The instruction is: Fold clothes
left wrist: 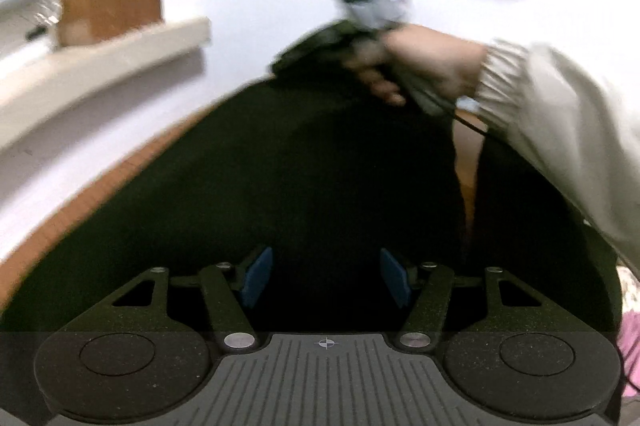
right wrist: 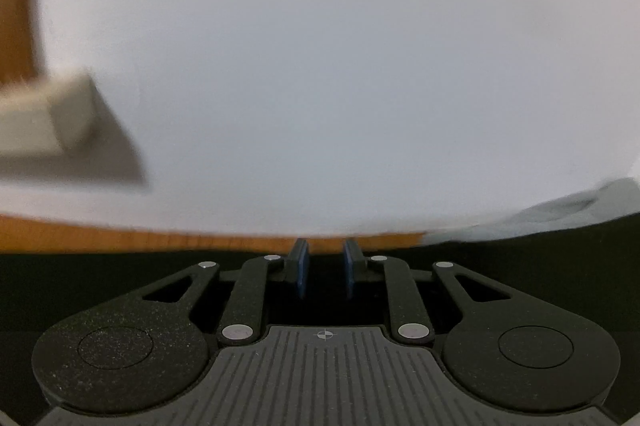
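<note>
I am holding my left gripper over a dark garment lying on the wooden table, its jaws spread with nothing between them. My right gripper is hovering at the garment's far edge, jaws narrowly parted, pinching nothing.

— What lies on the table?
— A cloth spread across it, reaching the far edge, with a strip of table bare to the left.
— And behind?
— A wall, with a ledge on its left side.
— Where is the left tool?
— Over the near part of the cloth.
— The right tool?
— At the cloth's far edge, near the wall, the hand behind it. Another cloth lies to its right.
</note>
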The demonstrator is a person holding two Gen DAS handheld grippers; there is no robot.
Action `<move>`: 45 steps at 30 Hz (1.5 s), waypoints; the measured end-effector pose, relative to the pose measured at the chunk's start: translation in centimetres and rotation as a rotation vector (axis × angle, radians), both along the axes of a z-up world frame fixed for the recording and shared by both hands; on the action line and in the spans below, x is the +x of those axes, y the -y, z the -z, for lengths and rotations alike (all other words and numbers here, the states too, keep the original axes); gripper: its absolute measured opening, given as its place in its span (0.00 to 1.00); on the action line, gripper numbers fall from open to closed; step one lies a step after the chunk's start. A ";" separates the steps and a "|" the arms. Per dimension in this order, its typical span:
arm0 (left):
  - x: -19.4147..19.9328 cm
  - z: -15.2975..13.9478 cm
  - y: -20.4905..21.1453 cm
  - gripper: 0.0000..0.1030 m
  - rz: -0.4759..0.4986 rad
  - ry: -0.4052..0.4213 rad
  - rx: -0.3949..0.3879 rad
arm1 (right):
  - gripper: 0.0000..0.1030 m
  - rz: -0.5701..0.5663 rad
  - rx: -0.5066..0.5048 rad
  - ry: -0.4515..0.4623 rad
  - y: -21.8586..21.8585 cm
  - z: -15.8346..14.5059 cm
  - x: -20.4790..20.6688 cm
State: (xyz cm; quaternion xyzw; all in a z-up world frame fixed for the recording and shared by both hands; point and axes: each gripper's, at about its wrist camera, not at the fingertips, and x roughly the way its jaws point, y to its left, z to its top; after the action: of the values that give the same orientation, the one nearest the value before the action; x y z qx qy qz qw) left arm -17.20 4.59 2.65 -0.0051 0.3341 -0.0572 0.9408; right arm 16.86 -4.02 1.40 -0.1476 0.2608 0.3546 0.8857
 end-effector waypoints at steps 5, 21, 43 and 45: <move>-0.5 -1.0 -4.0 0.62 -0.091 0.004 0.021 | 0.29 -0.049 -0.001 -0.026 7.2 -1.8 -3.4; -8.2 -4.2 -10.3 0.55 -0.269 0.023 0.120 | 0.43 -0.099 0.062 -0.048 12.7 -0.6 -14.9; -26.9 -1.2 -18.6 0.69 -0.558 -0.002 -0.003 | 0.60 -0.095 0.021 0.044 10.9 0.9 -21.8; -26.9 -1.0 -18.8 0.69 -0.553 0.000 -0.026 | 0.60 -0.096 0.017 0.052 10.8 0.9 -21.9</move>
State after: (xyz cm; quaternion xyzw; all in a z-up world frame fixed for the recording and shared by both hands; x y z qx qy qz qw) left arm -44.13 23.43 3.62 -0.1080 0.3191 0.1975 0.9206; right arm -5.03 -14.82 0.49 -0.1618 0.2274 0.3949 0.8753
